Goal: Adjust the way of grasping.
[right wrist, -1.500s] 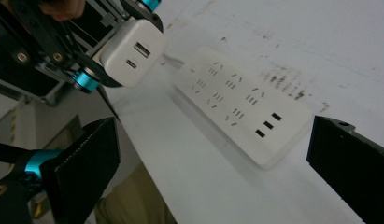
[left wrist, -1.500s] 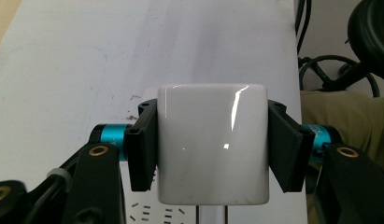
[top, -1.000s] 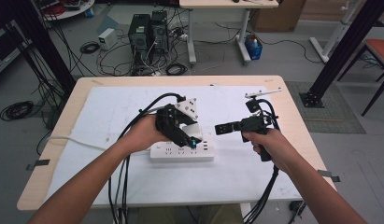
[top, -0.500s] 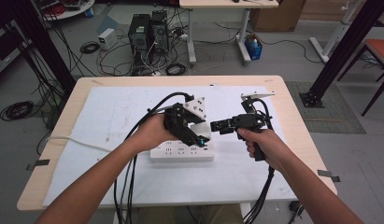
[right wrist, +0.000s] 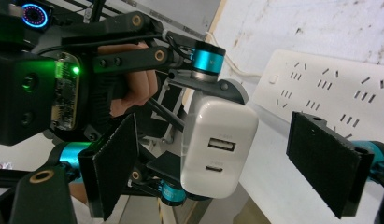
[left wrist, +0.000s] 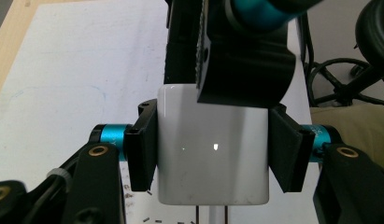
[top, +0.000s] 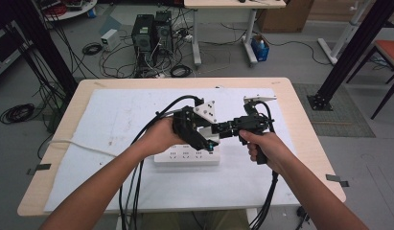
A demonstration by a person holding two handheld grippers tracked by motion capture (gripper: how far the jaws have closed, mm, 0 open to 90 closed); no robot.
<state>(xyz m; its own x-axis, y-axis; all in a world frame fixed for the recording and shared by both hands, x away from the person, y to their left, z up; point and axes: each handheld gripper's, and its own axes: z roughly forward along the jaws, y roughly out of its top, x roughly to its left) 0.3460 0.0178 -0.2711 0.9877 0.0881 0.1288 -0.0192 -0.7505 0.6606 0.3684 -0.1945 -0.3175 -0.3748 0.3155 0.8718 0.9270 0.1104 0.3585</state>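
A white USB charger (left wrist: 212, 154) sits clamped between the pads of my left gripper (left wrist: 212, 144), its prongs pointing down toward the table. In the right gripper view the charger (right wrist: 217, 149) shows its two ports, and my right gripper (right wrist: 220, 154) stands open with one pad on each side of it, neither touching. In the high view the left gripper (top: 199, 134) and right gripper (top: 222, 128) meet above the white power strip (top: 185, 156). One right jaw overlaps the charger's top in the left gripper view.
The power strip (right wrist: 330, 88) lies on a white sheet (top: 118, 120) that covers most of the wooden table (top: 65, 143). Its white cord (top: 79, 143) runs off to the left. Black cables (top: 137, 172) trail from both grippers over the front edge.
The right gripper has moved left up to the charger, its open jaws now around it. The left gripper has shifted right and up with the charger.
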